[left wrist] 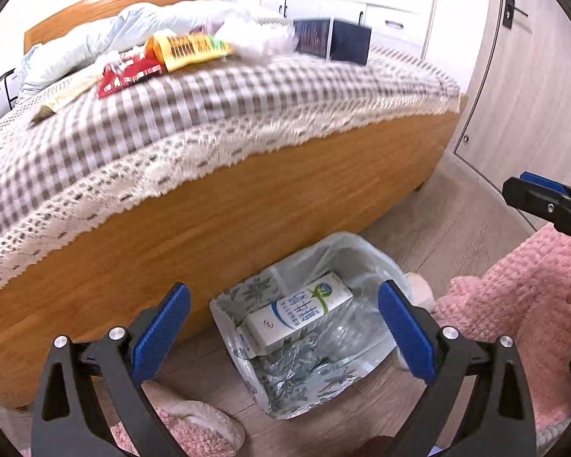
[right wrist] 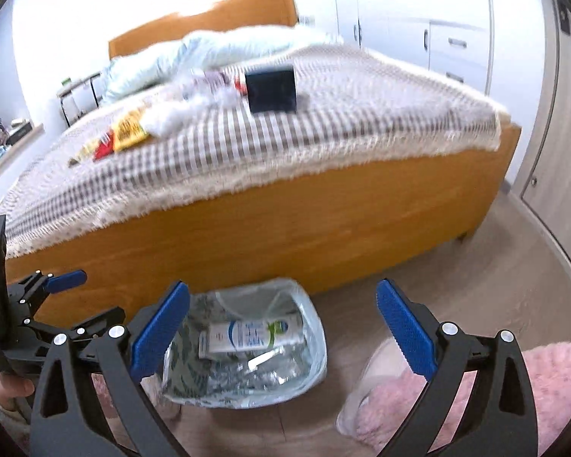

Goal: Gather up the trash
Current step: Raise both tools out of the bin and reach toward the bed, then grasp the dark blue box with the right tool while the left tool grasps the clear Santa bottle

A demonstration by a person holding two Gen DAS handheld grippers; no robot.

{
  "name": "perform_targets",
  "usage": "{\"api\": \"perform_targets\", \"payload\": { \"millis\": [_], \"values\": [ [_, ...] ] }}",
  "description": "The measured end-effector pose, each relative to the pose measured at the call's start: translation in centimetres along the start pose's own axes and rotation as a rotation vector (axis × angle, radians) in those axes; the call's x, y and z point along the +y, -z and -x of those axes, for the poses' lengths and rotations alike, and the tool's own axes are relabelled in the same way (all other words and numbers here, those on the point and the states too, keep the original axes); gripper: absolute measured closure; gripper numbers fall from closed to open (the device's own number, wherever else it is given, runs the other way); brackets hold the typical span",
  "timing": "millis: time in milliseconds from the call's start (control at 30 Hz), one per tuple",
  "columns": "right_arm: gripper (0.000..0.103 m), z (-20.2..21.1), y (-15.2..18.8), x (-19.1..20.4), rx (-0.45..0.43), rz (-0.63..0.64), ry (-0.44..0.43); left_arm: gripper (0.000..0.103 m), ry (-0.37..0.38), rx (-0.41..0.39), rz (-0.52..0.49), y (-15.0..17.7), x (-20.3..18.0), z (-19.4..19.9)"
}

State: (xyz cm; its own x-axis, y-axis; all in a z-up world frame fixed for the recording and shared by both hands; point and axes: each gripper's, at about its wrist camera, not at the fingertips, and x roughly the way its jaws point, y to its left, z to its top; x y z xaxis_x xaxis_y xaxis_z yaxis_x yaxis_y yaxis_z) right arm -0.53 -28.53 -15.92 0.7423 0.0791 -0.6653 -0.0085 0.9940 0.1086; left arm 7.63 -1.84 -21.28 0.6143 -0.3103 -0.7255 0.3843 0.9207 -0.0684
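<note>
Both grippers hang released over the floor by the bed: the left gripper [left wrist: 283,327] spreads its blue pads wide above the lined bin [left wrist: 377,262], and the right gripper [right wrist: 283,327] is equally spread and empty. A milk carton [left wrist: 299,314] already lies in the bin. The remaining trash sits far off on the checked bedspread [left wrist: 209,106]: a red wrapper [left wrist: 123,76], a yellow packet [left wrist: 188,50], crumpled white plastic [left wrist: 260,36] and a dark box [left wrist: 333,40]. The wrappers look light, limp and slick, best pinched at a raised edge; the box seems stiffer, best taken across its narrow sides.
</note>
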Motion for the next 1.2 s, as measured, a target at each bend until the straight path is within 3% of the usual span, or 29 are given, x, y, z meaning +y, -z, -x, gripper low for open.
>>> {"api": "perform_targets", "payload": {
  "millis": [133,333,667,900,1167,1200],
  "values": [
    [0.008,1.5,-1.2,-0.4,-0.102,0.019,0.033,0.007,0.016,-0.043,0.011,-1.5,-0.1,1.4],
    [0.008,1.5,-5.8,-0.1,-0.223,0.113,0.070,0.007,0.014,-0.126,0.009,-5.7,0.2,3.7],
    [0.008,-3.3,-12.2,1.4,-0.288,0.184,0.087,0.007,0.003,-0.210,0.053,-11.8,1.5,5.3],
    [0.008,-10.1,-15.6,2.6,-0.236,0.183,0.109,0.007,0.033,-0.213,0.097,-15.8,3.1,4.6],
    [0.008,-15.1,-17.6,1.5,-0.086,0.019,0.156,0.007,0.045,-0.192,0.087,-19.7,4.0,3.0],
    [0.017,-15.2,-17.9,1.5,-0.065,-0.008,0.140,0.007,0.043,-0.183,0.085,-20.4,4.0,2.6]
  ]
}}
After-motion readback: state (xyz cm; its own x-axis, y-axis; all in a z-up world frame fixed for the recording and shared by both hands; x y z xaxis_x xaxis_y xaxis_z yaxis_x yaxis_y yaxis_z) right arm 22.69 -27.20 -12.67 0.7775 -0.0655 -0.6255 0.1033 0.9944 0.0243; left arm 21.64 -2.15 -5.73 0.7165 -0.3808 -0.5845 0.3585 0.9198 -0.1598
